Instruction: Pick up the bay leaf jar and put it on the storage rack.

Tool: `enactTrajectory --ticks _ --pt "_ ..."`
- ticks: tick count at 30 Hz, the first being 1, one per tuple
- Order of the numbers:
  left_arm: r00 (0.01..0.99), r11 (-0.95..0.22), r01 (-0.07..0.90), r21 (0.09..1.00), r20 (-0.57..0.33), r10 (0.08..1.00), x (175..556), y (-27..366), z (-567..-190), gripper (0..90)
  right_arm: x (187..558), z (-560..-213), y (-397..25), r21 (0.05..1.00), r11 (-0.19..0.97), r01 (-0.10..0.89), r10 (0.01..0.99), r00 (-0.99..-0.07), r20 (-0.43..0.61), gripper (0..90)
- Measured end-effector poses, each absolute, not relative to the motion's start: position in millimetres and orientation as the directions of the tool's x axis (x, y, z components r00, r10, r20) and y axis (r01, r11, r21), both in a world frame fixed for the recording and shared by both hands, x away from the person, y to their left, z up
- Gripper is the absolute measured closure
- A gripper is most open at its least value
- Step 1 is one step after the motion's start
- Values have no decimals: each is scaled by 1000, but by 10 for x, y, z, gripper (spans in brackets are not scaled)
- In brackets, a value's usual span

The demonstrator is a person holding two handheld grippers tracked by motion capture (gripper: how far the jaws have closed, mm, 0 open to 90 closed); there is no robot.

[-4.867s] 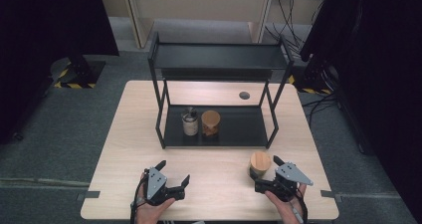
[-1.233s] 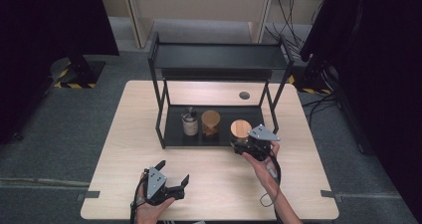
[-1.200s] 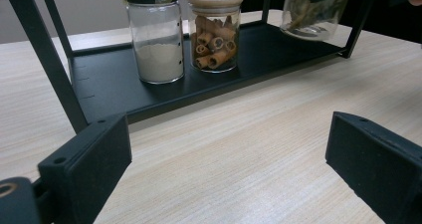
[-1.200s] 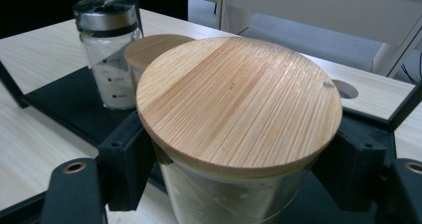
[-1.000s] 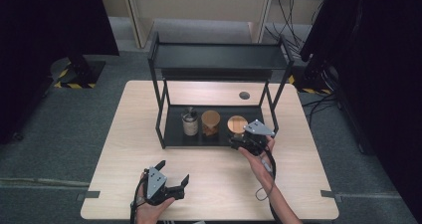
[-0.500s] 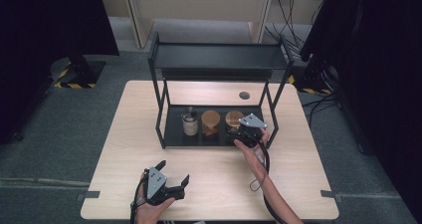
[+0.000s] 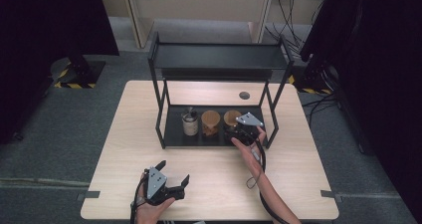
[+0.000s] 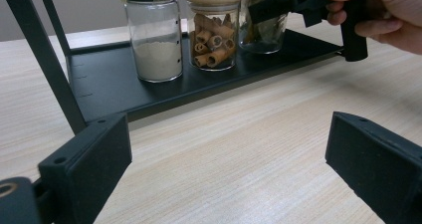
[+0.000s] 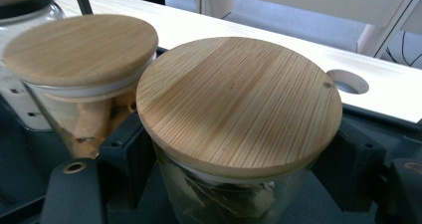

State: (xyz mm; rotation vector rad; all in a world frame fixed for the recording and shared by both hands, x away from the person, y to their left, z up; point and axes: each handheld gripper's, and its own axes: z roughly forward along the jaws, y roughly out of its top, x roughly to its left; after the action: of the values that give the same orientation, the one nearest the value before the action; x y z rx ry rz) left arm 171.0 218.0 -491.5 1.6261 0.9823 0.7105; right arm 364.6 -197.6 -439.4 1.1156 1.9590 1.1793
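**Jar carried from the table's near edge onto the rack's bottom shelf**

Since the earliest frame the right gripper (image 7: pixel 238 132) has travelled from the near right part of the table to the black rack (image 7: pixel 219 59), bringing the wooden-lidded glass jar (image 9: pixel 239 104) with it; over the last second it has eased further in over the lower shelf (image 8: pixel 164 92). That jar now stands on the shelf at the right end of a row, just beside the cinnamon-stick jar (image 8: pixel 213 30), which in turn stands beside the white-powder shaker (image 8: pixel 152 35). In the right gripper view the two black jaws sit against opposite sides of the jar's glass body below its lid, clamped on it; dark leaves show through the glass. The left gripper view shows the same jar (image 8: pixel 263 20) with the other gripper's jaw across its front and the person's right hand (image 8: pixel 383 15) behind it.

Resting near the front edge of the wooden table (image 7: pixel 298 184), the left gripper (image 7: pixel 169 181) has not shifted, and its jaws stand wide apart with nothing between them.
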Motion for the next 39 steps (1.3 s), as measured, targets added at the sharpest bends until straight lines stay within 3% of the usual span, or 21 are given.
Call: enactTrajectory --ticks 11,22,39 --pt "484 -103 246 964 -30 875 1709 2180 -4915 34 3653 -4480 -1952 903 251 350 875 -482 -56 250" --pt "483 -105 245 964 -28 875 1706 2176 -4915 34 3449 -4397 -2086 916 214 340 880 -473 -30 85" --pt "483 -106 245 964 -27 875 1705 2174 -4913 34 3119 -4332 -2309 936 171 308 846 -533 21 48"
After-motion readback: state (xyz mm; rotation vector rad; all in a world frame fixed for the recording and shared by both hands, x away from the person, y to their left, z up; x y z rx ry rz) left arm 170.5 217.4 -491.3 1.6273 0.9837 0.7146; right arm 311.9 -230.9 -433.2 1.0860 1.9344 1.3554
